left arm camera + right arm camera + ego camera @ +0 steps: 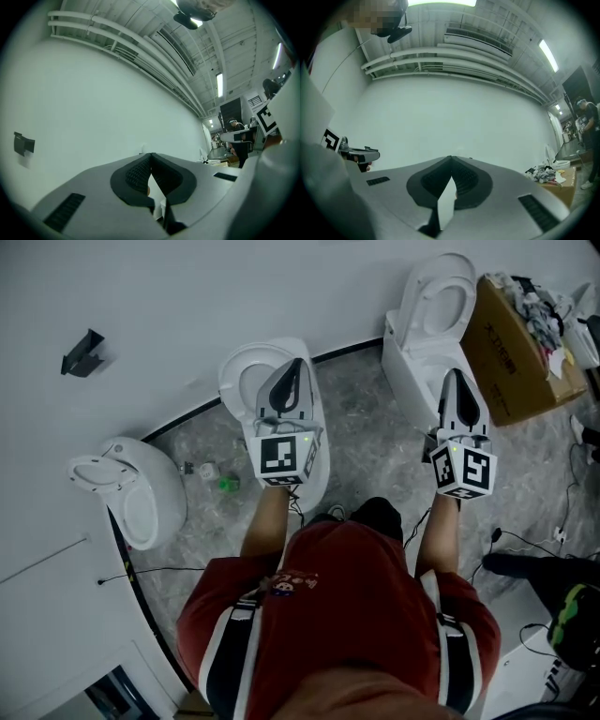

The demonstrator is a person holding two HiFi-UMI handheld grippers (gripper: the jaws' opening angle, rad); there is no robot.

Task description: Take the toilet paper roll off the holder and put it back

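A small black holder (82, 352) is fixed to the white wall at the far left; it shows again in the left gripper view (23, 143). No toilet paper roll shows in any view. My left gripper (295, 365) is held out over a white toilet, well right of the holder, with its jaws shut and nothing between them (151, 155). My right gripper (455, 376) points at the wall beside a second toilet, also shut and empty (451, 159).
White toilet (314, 460) lies under the left gripper, another (427, 324) stands at the right, and a third fixture (131, 488) sits at the left. A cardboard box (511, 352) of rags stands at far right. Cables and a dark shoe (516, 565) lie on the floor.
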